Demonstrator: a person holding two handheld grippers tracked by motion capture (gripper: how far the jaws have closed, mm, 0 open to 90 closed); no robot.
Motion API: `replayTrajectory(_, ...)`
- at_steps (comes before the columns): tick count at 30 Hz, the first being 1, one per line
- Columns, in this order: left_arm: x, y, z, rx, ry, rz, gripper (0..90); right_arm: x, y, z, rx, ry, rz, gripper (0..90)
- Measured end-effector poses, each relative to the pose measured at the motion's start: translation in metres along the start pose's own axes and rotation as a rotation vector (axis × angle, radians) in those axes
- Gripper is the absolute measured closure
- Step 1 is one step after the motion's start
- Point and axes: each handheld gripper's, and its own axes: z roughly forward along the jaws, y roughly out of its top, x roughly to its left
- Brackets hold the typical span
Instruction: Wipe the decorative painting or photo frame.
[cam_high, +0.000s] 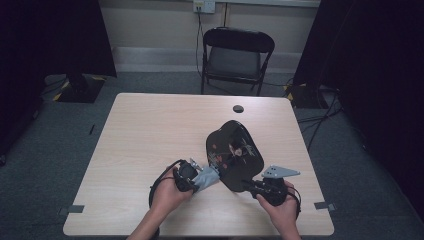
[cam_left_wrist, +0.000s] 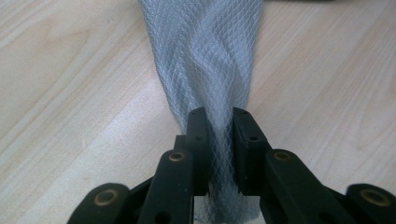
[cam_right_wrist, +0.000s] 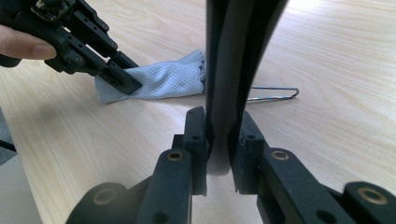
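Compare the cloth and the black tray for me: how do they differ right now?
The cloth is pale grey, soft and bunched, lying on the table; the tray is glossy black, rigid and tilted up on edge. The cloth is much smaller. Each is clamped: cloth by the left gripper, tray by the right gripper.

A glossy black lacquered tray (cam_high: 234, 154), painted with a small figure, stands on a pale, matt wood-grain table (cam_high: 150, 130). Just left of the tray lies a grey cloth (cam_left_wrist: 205, 60) with a fine diamond weave. The jaws clamping both are matt black plastic.
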Motion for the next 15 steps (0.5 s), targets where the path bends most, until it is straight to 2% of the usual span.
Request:
replayTrajectory(2, 0.001, 0.000, -0.004, -0.006, -0.022, -0.023, 79.2, 0.000, 0.000, 0.000, -0.001, -0.001, 0.001, 78.8)
replayTrajectory(3, 0.002, 0.000, -0.007, -0.023, -0.037, -0.045, 79.2, 0.000, 0.000, 0.000, -0.003, 0.000, 0.000, 78.7)
replayTrajectory(6, 0.005, 0.002, -0.022, -0.061, -0.044, -0.060, 79.2, 0.000, 0.000, 0.000, -0.003, 0.001, 0.000, 78.7)
replayTrajectory(7, 0.007, 0.004, -0.029, -0.090, -0.048, -0.072, 79.2, 0.000, 0.000, 0.000, -0.003, 0.002, 0.000, 78.8)
replayTrajectory(15, 0.013, 0.026, -0.075, -0.212, -0.026, -0.083, 79.2, 0.000, 0.000, 0.000, -0.003, -0.001, 0.002, 78.7)
